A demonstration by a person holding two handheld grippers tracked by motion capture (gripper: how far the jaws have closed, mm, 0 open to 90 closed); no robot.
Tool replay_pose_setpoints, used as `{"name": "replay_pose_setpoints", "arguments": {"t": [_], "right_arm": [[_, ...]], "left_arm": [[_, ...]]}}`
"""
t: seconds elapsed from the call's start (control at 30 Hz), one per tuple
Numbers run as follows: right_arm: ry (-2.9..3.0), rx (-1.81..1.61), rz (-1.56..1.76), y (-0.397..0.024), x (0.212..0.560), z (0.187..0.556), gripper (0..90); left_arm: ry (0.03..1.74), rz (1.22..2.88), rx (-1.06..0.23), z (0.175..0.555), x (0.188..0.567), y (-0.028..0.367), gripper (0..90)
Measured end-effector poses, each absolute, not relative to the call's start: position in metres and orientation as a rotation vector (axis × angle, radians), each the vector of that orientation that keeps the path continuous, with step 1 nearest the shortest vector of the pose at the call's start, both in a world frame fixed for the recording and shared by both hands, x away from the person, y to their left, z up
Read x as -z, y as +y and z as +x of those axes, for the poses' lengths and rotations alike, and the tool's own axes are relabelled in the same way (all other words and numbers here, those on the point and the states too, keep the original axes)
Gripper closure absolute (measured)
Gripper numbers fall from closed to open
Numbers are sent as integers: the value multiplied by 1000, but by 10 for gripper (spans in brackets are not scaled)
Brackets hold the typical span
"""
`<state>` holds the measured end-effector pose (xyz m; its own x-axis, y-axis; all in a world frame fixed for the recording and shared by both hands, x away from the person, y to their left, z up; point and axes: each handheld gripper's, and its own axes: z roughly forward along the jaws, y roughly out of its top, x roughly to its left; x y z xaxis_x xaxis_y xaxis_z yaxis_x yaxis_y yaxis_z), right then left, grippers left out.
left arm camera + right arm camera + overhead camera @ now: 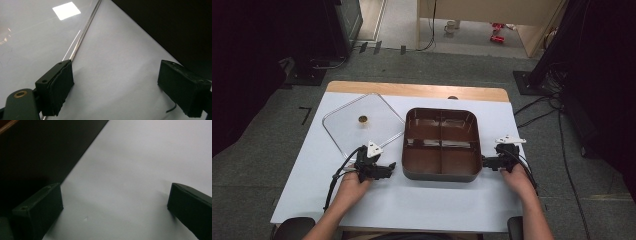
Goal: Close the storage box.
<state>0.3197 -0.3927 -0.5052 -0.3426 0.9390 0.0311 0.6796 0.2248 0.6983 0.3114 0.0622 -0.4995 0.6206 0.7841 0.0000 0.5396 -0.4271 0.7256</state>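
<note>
I hold my left gripper (pixel 388 167) and right gripper (pixel 486 161) wide open, gripping nothing, flanking the brown tray (pixel 441 144); clear lid (pixel 362 122) far-left.

From my remote seat, the brown, square, four-compartment plastic tray (pixel 414 150) blocks the middle of the white table (pixel 422 200), its walls standing between my left gripper (pixel 391 167) and right gripper (pixel 484 161), which sit just beside its near corners. A clear, square plastic lid with a small brass-coloured knob (pixel 347 131) lies flat on the far left, its edge (pixel 82 35) running just beside my left gripper's jaw. I see bare tabletop between each gripper's wide-apart jaws, and a broad open strip along the near edge in front of the tray.
</note>
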Motion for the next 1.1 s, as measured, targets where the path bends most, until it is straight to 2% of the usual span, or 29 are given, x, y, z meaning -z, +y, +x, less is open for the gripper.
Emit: {"name": "replay_pose_setpoints", "arguments": {"t": [1.1], "right_arm": [[2106,-885,1494,-393,505,320,0]], "left_arm": [[1053,2148,-448,311,498,60,139]]}}
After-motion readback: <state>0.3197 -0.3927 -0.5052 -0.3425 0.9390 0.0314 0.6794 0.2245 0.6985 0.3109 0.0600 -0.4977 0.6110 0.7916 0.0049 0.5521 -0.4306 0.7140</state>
